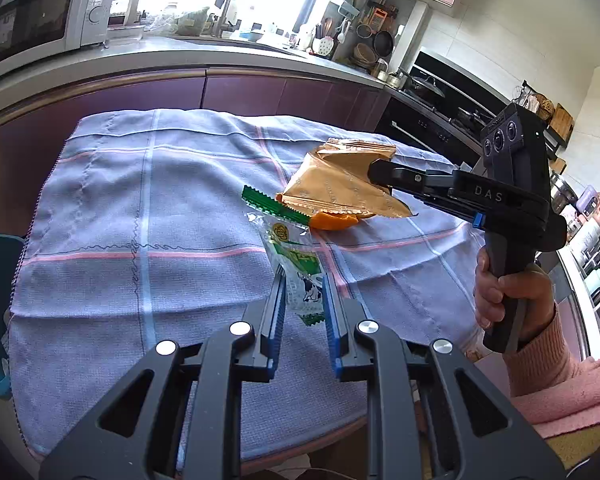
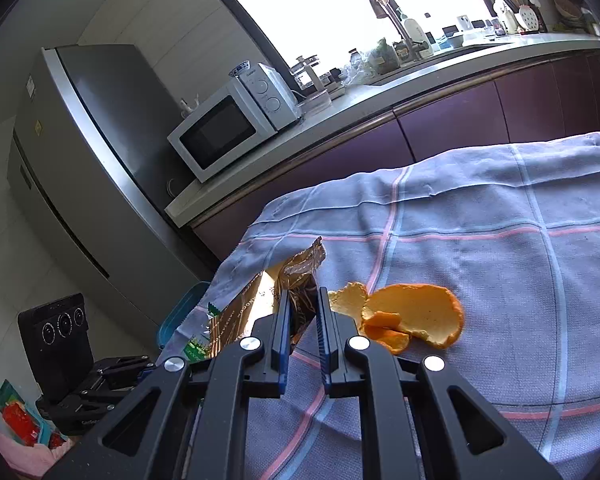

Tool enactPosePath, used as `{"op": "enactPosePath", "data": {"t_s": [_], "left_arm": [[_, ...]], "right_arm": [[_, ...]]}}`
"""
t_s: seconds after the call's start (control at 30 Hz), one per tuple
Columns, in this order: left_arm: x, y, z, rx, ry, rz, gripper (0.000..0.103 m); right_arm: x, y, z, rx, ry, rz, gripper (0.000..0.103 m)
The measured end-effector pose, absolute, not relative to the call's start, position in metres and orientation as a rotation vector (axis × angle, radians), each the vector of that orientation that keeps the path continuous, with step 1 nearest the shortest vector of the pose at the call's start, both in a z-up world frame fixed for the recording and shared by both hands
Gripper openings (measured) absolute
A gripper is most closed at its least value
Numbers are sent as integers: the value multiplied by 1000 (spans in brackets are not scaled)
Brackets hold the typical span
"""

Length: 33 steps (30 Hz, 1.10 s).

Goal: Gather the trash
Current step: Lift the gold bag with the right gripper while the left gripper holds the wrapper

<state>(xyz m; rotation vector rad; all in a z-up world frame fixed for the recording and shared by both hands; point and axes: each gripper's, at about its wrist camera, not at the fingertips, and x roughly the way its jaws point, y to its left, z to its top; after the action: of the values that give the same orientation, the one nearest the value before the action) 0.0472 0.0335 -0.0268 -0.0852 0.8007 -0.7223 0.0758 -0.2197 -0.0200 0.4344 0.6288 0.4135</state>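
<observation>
The green-and-clear wrapper (image 1: 296,264) is pinched in the left tool (image 1: 303,276); the tan wrapper (image 1: 339,188) at its 1 o'clock is clamped in the right tool (image 2: 303,300). Tan foil half hides the orange peel (image 2: 415,316) on the cloth-covered worktop (image 1: 140,208).

- 2 grippers: left gripper (image 1: 303,280), right gripper (image 1: 373,172)
- 2 snack wrappers: 1 brown-gold wrapper (image 1: 339,188), 1 green-and-clear wrapper (image 1: 296,256)
- orange peel (image 2: 415,316): 1 large piece plus a few smaller bits, exact count unclear
- 1 checked cloth (image 1: 140,216) over the table
- 1 microwave (image 1: 40,20)
- 1 fridge (image 2: 92,160)
- 1 blue container (image 2: 180,316), partly hidden at the cloth's edge
</observation>
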Motion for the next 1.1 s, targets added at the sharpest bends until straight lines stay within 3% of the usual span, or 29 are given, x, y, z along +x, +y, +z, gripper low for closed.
{"op": "enactPosePath", "data": {"t_s": [1.1], "left_arm": [[42, 103, -11, -102, 763, -555, 19]], "right_arm": [[112, -152, -19, 435, 670, 571, 11]]}}
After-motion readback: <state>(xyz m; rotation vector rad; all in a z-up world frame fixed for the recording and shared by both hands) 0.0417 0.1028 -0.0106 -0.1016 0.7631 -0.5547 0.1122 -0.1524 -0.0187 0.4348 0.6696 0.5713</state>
